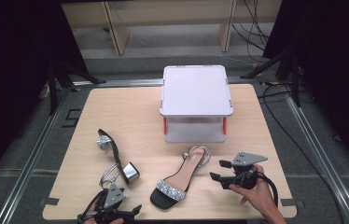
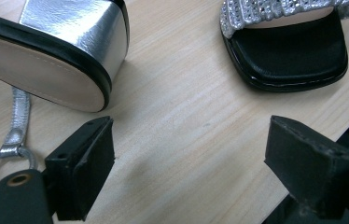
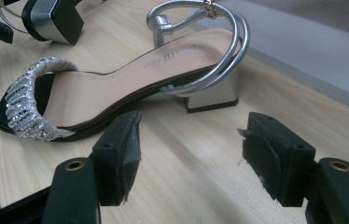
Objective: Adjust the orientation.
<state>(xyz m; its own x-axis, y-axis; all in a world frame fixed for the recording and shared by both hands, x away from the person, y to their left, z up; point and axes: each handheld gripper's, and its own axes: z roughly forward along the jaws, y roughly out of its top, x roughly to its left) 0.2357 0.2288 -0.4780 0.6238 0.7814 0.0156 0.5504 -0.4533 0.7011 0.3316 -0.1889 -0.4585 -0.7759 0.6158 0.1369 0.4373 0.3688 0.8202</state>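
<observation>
Two silver-and-black block-heel sandals lie on the wooden table (image 1: pixel 130 112). One sandal (image 1: pixel 178 179) stands upright at front centre, its sequinned toe strap (image 3: pixel 30 100) toward the front edge and its ankle strap (image 3: pixel 219 42) toward the shelf. The other sandal (image 1: pixel 114 158) lies on its side at front left, its silver heel (image 2: pixel 60 51) close to my left gripper (image 1: pixel 116 211). That gripper is open and empty at the front edge. My right gripper (image 1: pixel 223 170), held in a hand, is open just right of the upright sandal, empty.
A white two-level shelf (image 1: pixel 196 100) with orange posts stands at the back centre of the table. Bare tabletop lies to the left of it and between the sandals. Cables (image 1: pixel 280 116) run along the floor at the right.
</observation>
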